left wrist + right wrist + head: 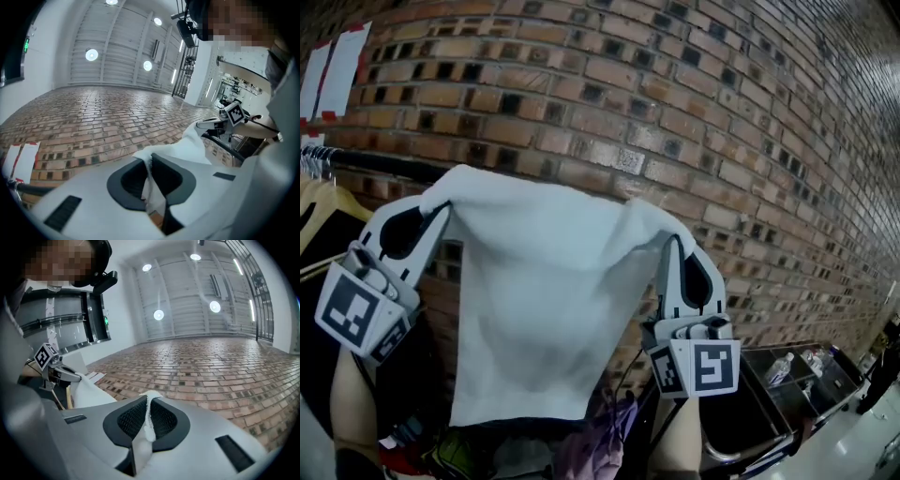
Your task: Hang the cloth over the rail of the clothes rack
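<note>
A white cloth (539, 300) hangs spread in front of the brick wall, held by its two upper corners. My left gripper (439, 206) is shut on the left corner and my right gripper (668, 240) on the right corner. In the left gripper view the jaws (150, 164) pinch a fold of the cloth (187, 145), with the right gripper's marker cube (236, 112) beyond. The right gripper view shows the jaws (150, 411) clamped on the cloth's edge (89, 390). The rack's black rail (389, 166) runs behind the cloth at the left, about level with its top edge.
Wooden hangers (328, 202) with dark clothes hang on the rail at the far left. A pile of coloured clothes (581, 450) lies below the cloth. A dark cart (787, 380) with bottles stands at the lower right. Paper sheets (333, 70) are stuck on the wall.
</note>
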Tool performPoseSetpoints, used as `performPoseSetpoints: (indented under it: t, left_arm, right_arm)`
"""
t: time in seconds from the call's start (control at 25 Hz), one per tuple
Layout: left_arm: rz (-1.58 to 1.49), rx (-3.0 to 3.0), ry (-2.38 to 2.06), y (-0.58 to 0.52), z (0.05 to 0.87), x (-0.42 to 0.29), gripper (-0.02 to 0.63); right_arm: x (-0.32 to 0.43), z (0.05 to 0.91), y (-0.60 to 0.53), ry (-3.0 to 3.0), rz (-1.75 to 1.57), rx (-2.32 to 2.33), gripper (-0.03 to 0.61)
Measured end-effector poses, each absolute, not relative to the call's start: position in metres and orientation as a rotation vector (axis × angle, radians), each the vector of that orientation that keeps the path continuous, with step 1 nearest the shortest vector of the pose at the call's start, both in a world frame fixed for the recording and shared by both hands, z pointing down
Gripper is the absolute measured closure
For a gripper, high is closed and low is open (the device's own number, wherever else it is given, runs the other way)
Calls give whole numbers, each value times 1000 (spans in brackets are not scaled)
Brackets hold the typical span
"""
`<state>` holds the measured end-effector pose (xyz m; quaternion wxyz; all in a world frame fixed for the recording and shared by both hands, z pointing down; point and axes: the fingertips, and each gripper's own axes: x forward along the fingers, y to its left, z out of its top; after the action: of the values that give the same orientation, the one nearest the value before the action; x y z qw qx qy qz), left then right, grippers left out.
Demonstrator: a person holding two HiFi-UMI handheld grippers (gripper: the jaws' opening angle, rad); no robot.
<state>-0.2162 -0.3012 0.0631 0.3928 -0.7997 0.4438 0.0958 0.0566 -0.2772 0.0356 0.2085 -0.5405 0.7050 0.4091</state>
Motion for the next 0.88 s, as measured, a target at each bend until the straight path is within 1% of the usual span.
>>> performPoseSetpoints:
  t: [0.24, 0.52, 0.76, 0.88]
  left_arm:
    - [255, -2122, 1100, -311, 93, -225, 575]
    - [253, -2197, 1042, -325, 121, -231, 575]
    - [367, -2287, 943, -326, 120, -250, 575]
    - [369, -2264, 960, -318, 123, -256, 575]
  right_arm:
    - [71, 61, -288, 1985, 1065, -1604, 539]
    - [74, 102, -310, 2150, 945, -1574, 538]
    - [75, 116, -306, 2229, 934, -1503, 538]
    - [76, 132, -300, 2262, 934, -1497, 539]
